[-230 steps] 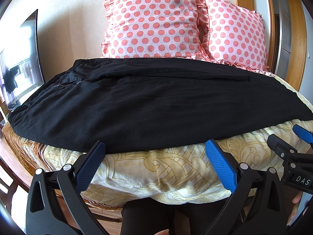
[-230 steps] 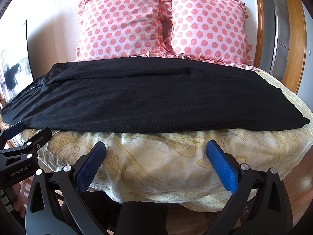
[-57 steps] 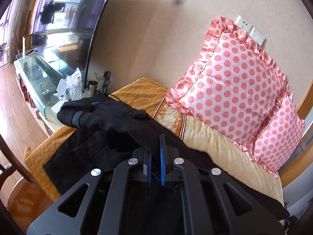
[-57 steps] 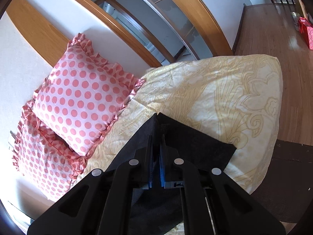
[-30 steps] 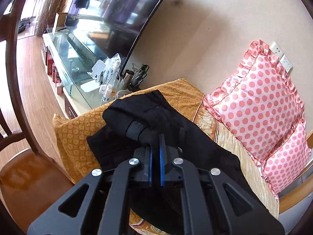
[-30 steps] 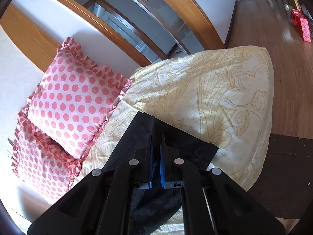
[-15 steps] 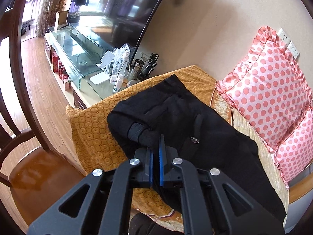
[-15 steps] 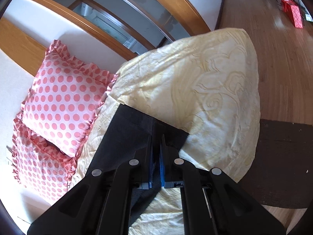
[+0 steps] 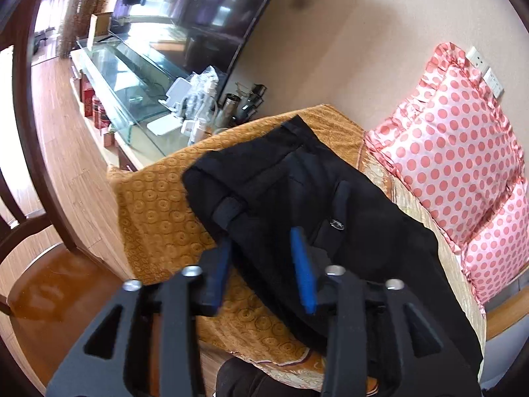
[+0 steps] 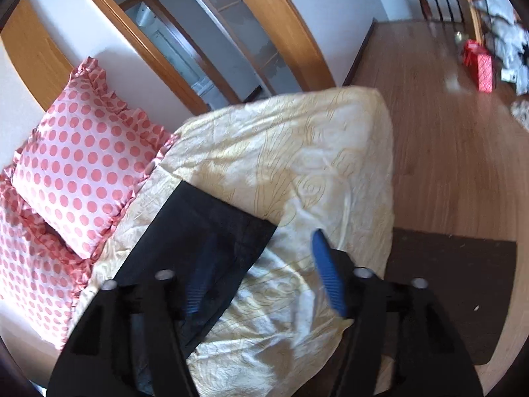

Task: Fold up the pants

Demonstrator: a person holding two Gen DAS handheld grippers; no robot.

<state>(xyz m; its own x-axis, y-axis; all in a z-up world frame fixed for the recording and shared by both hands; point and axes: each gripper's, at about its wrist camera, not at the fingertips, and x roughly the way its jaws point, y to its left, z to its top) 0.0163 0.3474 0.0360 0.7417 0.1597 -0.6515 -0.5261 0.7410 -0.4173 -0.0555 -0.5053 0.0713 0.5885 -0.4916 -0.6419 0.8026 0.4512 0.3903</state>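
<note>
While the black fabric pants lay flat along the yellow patterned bedspread, my left gripper stood apart over their waistband and my right gripper stood apart beside their hem, near the pink polka-dot pillows.

Beige wall, wood floor, TV w/ glass stand, polka-dot pillows

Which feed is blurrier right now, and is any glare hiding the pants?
Right wrist view: motion blur smears the right gripper and the hem of the pants; floor glare sits far off. Left wrist view: sharper; the left gripper is slightly soft, with window reflections on the TV only.
</note>
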